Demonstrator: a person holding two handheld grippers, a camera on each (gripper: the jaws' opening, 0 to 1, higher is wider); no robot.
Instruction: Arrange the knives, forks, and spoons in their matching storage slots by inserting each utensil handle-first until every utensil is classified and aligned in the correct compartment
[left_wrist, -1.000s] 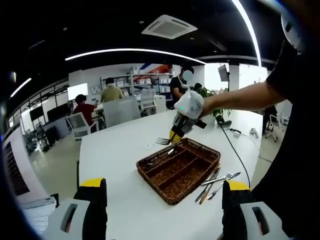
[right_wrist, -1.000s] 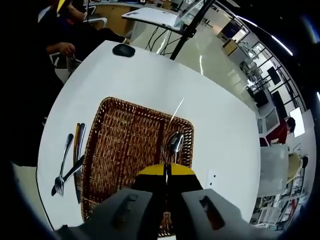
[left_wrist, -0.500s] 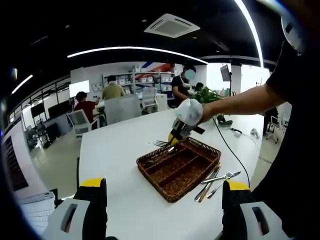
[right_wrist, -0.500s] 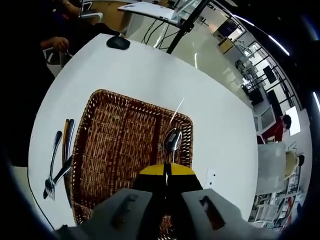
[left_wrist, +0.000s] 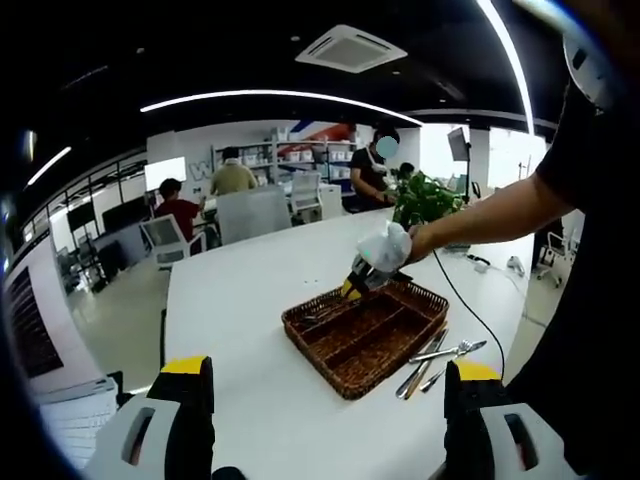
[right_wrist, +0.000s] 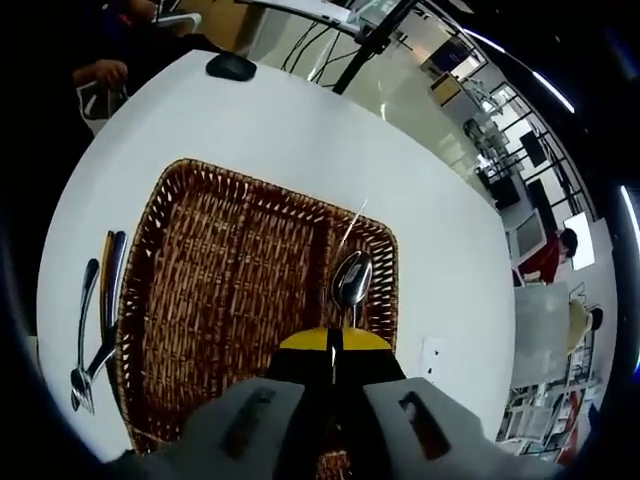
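A white desk (left_wrist: 250, 300) carries a brown wicker cutlery tray (left_wrist: 365, 335) with long compartments. In the left gripper view the tray sits toward the desk's right side, with wide bare desk to its left and in front of it.

The left gripper (left_wrist: 325, 425) hangs low at the near edge, its yellow-tipped jaws set wide apart with nothing between them, well short of the tray.

The right gripper (right_wrist: 333, 345) is seen from above the tray in its own view, its jaws pressed together on the handle of a fork. The same gripper appears in the left gripper view at the tray's far rim, held by a person's outstretched arm. Just ahead of its jaws a spoon (right_wrist: 351, 280) lies in the rightmost compartment, bowl pointing away. The other compartments look bare.

Loose utensils (right_wrist: 95, 320), including a fork, lie on the desk just outside the tray's left rim, close to the desk's edge. A dark computer mouse (right_wrist: 231, 67) rests well beyond the tray's far end.
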